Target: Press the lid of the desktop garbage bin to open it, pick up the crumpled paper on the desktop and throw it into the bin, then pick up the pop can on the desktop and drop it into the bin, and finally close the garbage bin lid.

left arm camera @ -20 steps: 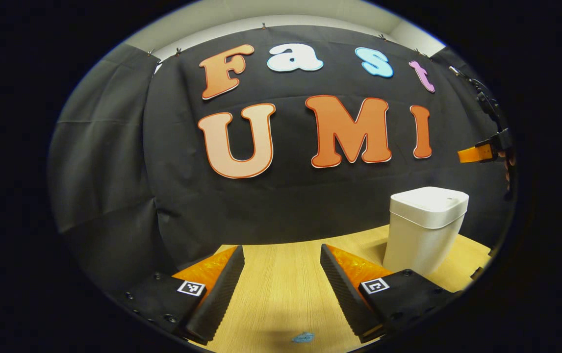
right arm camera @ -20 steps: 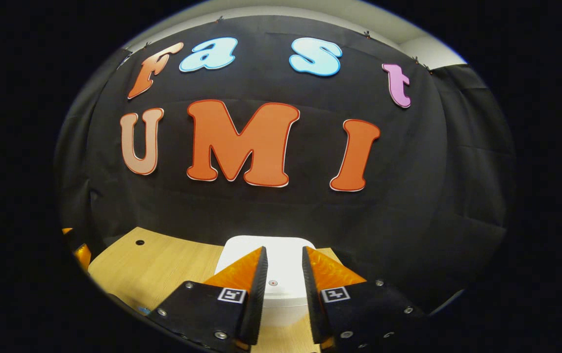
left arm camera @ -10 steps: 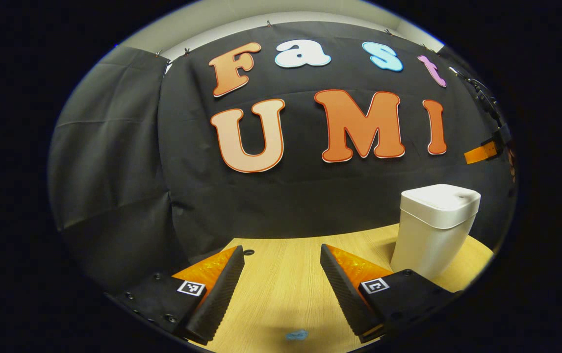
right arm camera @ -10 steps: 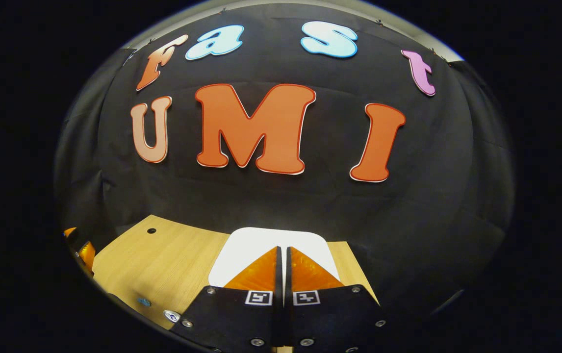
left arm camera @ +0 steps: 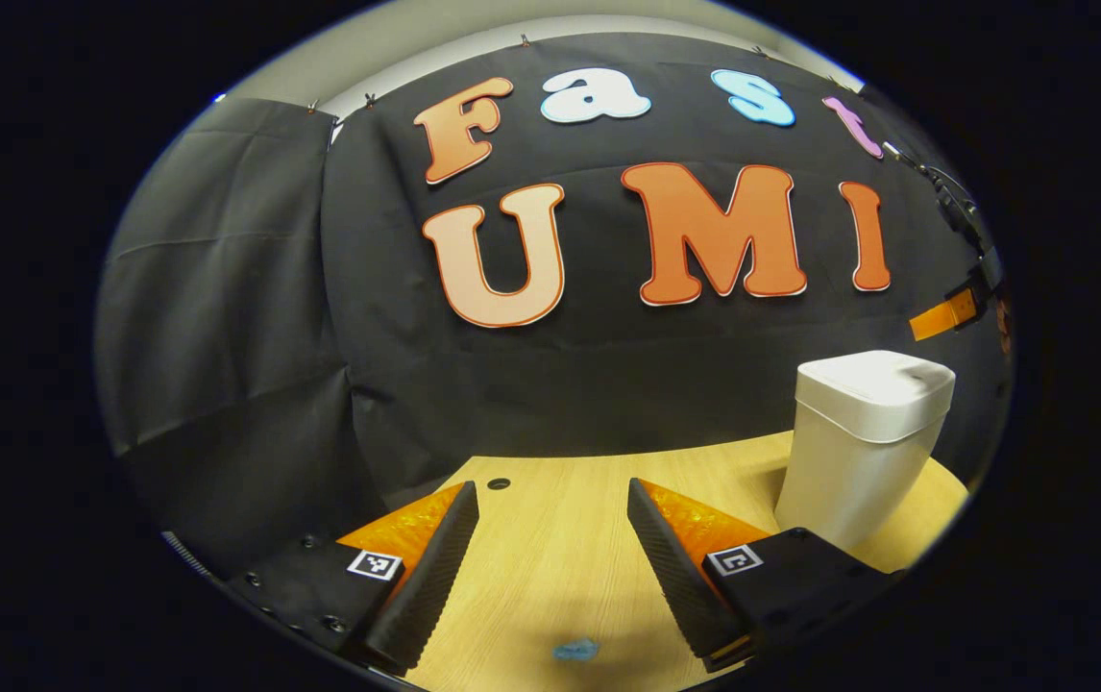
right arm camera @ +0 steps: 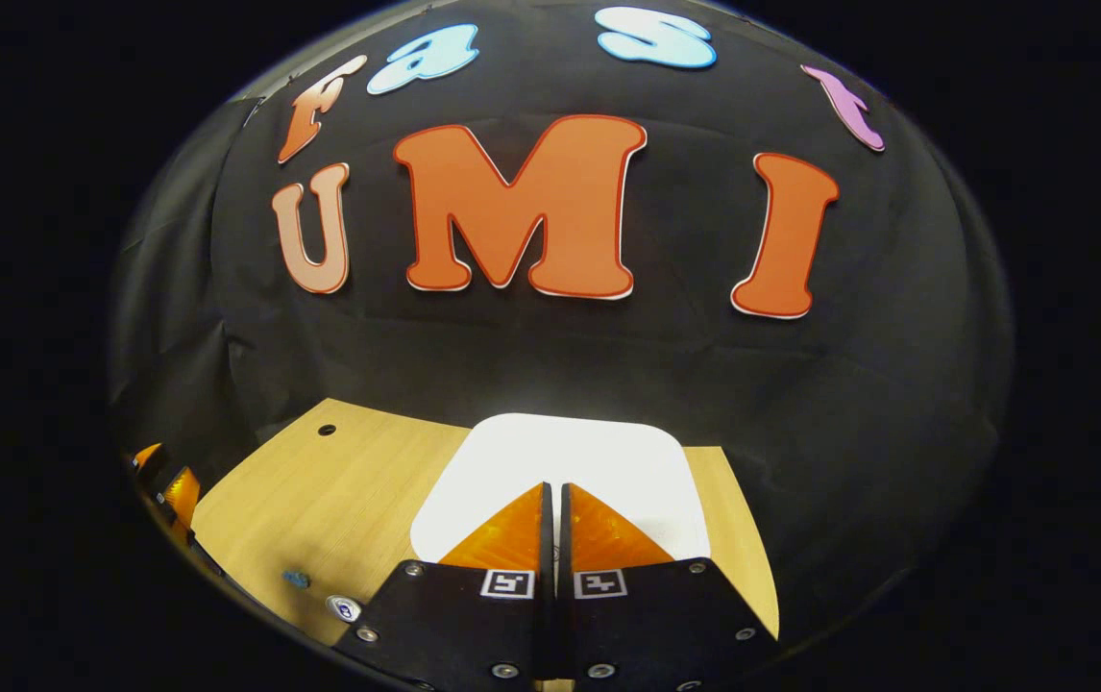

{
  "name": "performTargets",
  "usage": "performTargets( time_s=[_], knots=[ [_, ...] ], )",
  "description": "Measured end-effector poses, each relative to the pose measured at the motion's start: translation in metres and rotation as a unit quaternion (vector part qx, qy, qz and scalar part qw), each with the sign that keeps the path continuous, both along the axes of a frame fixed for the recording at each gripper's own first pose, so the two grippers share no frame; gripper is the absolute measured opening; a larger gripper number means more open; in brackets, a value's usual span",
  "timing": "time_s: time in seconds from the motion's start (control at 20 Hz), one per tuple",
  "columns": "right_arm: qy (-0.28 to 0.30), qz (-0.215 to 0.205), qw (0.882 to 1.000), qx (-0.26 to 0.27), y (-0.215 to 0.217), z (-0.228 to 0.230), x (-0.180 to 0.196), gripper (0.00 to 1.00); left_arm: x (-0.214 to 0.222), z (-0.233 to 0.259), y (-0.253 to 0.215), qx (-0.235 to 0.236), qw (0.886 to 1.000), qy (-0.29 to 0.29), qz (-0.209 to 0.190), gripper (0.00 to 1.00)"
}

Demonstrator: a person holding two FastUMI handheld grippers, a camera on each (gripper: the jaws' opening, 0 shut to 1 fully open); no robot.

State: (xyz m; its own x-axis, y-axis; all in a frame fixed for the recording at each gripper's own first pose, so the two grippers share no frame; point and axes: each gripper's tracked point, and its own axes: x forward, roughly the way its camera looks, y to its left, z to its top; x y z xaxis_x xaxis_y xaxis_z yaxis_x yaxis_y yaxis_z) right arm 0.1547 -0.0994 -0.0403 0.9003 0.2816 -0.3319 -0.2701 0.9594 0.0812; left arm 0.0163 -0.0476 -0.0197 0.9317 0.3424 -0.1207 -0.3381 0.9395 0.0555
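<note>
The white bin (left arm camera: 863, 442) stands on the wooden table at the right of the left gripper view, its lid (left arm camera: 882, 377) down. My left gripper (left arm camera: 550, 500) is open low over the table, left of the bin, with nothing between its fingers. My right gripper (right arm camera: 555, 486) is shut on nothing, pointing down over the front part of the bin's flat white lid (right arm camera: 565, 452). Seen from the left gripper view, the right gripper (left arm camera: 916, 329) hangs a little above the lid with a gap under it. A small round silvery top (right arm camera: 344, 607), perhaps the pop can, peeks in at the lower left.
The wooden table (left arm camera: 560, 538) ends at the black cloth wall just behind the bin. A small blue mark (left arm camera: 576, 651) lies on the wood near my left gripper, and a cable hole (left arm camera: 499, 483) sits at the back. The left gripper's fingers (right arm camera: 166, 485) show at the far left.
My right gripper has shut its fingers and come closer over the bin's lid, which now looks larger. The left gripper has turned slightly left, so the bin sits farther right in its view.
</note>
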Motion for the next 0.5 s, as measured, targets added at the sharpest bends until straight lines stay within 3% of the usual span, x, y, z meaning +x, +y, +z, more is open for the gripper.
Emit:
performTargets(
  time_s=[0.3, 0.5],
  knots=[
    [0.050, 0.013, 0.999, 0.004, 0.006, -0.034, 0.002, 0.01, 0.001, -0.002, 0.002, 0.005, 1.000, 0.010, 0.012, 0.99],
    [0.038, 0.014, 0.999, 0.010, 0.004, -0.035, 0.003, 0.01, 0.005, -0.001, -0.005, 0.011, 1.000, 0.015, 0.000, 0.99]
  ],
)
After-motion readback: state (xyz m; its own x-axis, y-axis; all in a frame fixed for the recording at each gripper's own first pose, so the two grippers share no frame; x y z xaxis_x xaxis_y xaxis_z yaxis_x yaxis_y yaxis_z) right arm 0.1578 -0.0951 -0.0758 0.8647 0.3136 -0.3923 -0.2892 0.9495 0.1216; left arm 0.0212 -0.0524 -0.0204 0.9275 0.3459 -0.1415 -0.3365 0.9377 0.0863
